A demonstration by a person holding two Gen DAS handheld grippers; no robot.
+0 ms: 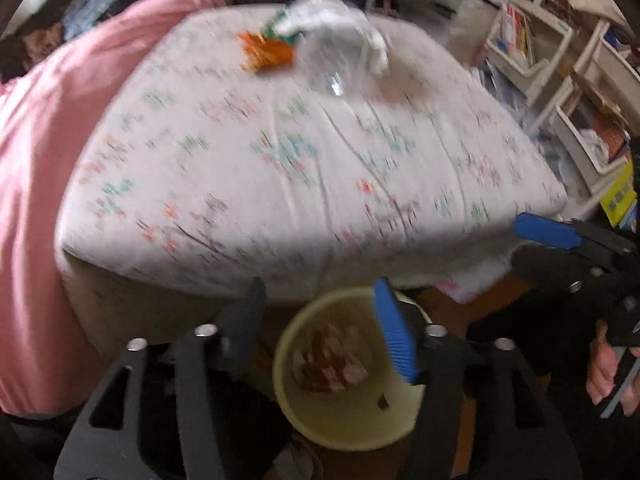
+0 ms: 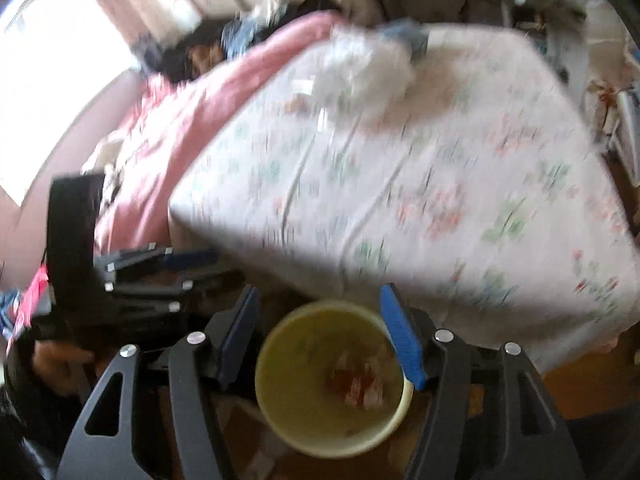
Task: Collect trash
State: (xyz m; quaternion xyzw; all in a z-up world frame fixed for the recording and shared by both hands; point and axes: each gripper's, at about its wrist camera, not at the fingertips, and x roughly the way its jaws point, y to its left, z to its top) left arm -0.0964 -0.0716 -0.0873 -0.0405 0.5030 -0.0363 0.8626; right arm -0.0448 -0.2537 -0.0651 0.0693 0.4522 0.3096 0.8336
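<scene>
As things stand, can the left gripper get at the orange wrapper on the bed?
Probably yes. The left gripper is open and empty over the yellow bin, and the orange wrapper lies exposed on the far part of the floral mattress, beside a clear bottle. Nothing blocks the way across.

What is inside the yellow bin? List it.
The yellow bin holds crumpled red-and-white wrappers and a small brown scrap. Anything beneath the wrappers is hidden.
</scene>
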